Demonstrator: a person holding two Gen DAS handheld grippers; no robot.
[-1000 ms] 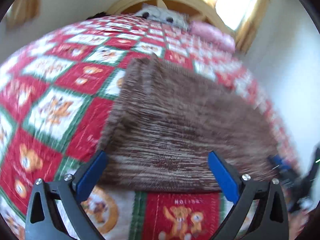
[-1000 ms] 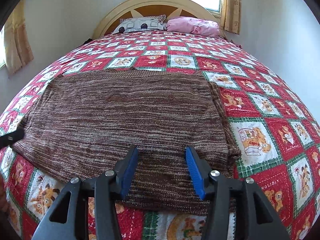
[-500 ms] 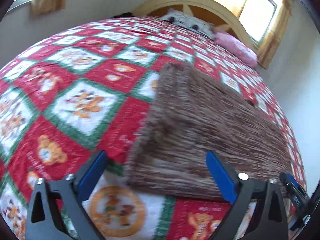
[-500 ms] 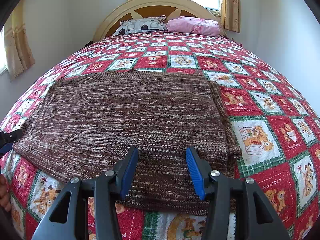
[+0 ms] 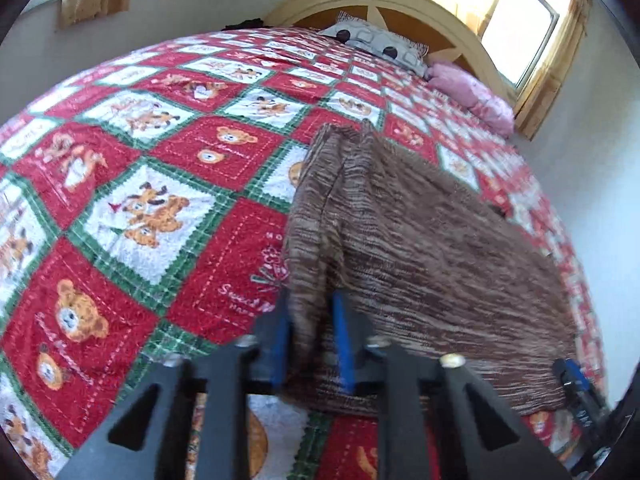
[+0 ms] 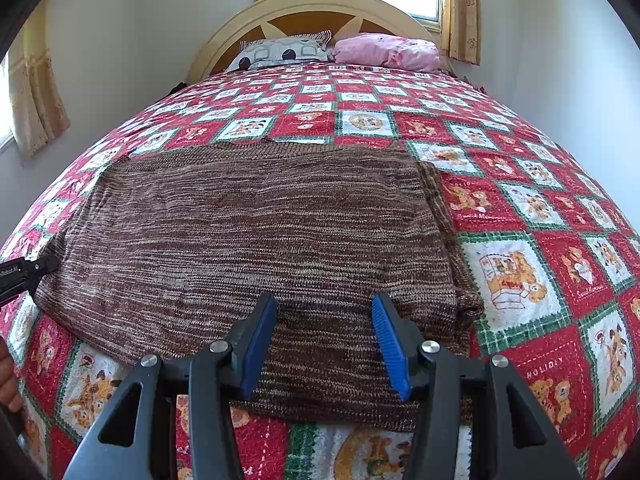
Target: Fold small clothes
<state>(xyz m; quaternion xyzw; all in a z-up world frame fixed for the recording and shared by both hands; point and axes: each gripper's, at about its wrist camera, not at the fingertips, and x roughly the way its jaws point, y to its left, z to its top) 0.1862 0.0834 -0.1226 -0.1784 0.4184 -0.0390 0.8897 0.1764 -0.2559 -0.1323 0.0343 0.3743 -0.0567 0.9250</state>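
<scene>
A brown marled knit sweater (image 6: 260, 232) lies folded flat on the bed. In the left wrist view its left edge (image 5: 316, 208) is bunched into a raised ridge. My left gripper (image 5: 311, 300) is closing its jaws on that edge at the near left corner, and the blue pads (image 5: 280, 340) pinch the fabric. The same gripper shows at the far left of the right wrist view (image 6: 24, 272). My right gripper (image 6: 324, 300) stands half open over the sweater's near hem towards its right side, with its pads apart and pressing on nothing. Its tip appears in the left view (image 5: 572, 376).
A red, white and green teddy-bear quilt (image 6: 520, 272) covers the bed. A grey patterned pillow (image 6: 280, 54) and a pink pillow (image 6: 388, 52) lie against the wooden headboard (image 6: 312, 4). White walls flank the bed. A hand (image 6: 8, 376) shows at the left edge.
The left gripper's jaws went from wide apart to nearly together on the sweater's near left edge, which now stands up in a ridge. The right gripper has not moved.
</scene>
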